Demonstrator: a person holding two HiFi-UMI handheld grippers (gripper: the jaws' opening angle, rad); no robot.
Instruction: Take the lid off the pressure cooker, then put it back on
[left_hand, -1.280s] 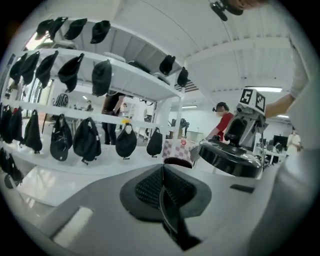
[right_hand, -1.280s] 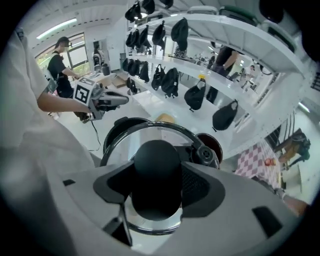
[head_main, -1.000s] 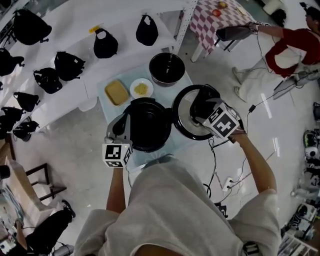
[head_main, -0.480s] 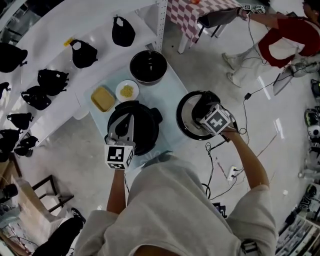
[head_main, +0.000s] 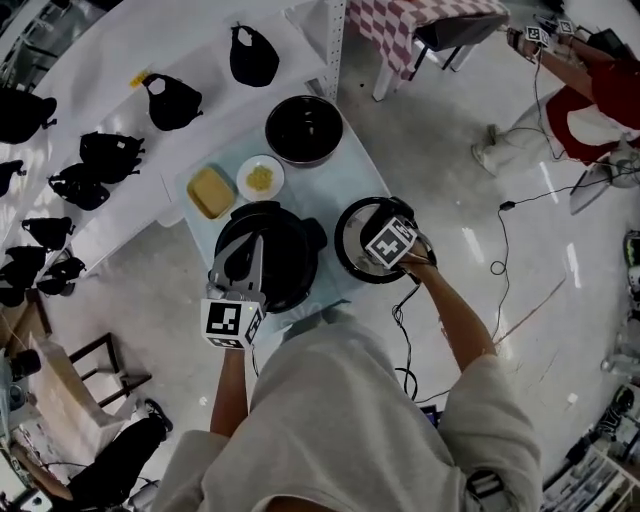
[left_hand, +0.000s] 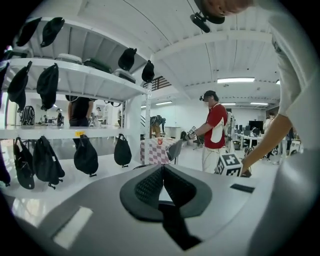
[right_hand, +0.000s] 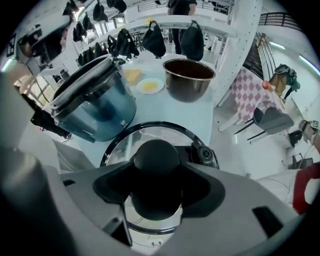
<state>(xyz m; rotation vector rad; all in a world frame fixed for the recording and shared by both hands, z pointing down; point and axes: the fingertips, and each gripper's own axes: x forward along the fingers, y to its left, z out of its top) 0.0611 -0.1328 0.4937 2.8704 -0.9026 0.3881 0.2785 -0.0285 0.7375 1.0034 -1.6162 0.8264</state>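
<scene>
The black pressure cooker (head_main: 280, 258) stands open on the pale blue table (head_main: 340, 185); in the right gripper view its body (right_hand: 92, 102) looks bluish. Its glass lid (head_main: 352, 240) sits low just right of it, at the table's right edge. My right gripper (head_main: 388, 243) points down, shut on the lid's black knob (right_hand: 156, 157), with a jaw on each side. Whether the lid (right_hand: 120, 150) rests on the table cannot be told. My left gripper (head_main: 250, 245) lies over the cooker's near-left rim, shut and empty (left_hand: 162, 170).
A dark metal bowl (head_main: 303, 130), a small plate of yellow food (head_main: 260, 178) and a yellow block (head_main: 210, 190) sit at the table's far end. White shelves with black bags (head_main: 100, 150) run left. A person in red (head_main: 600, 90) and floor cables (head_main: 510, 200) are right.
My right gripper has come down and leftward with the lid, from beside the table to its right edge next to the cooker. The left gripper stays shut at the cooker's rim.
</scene>
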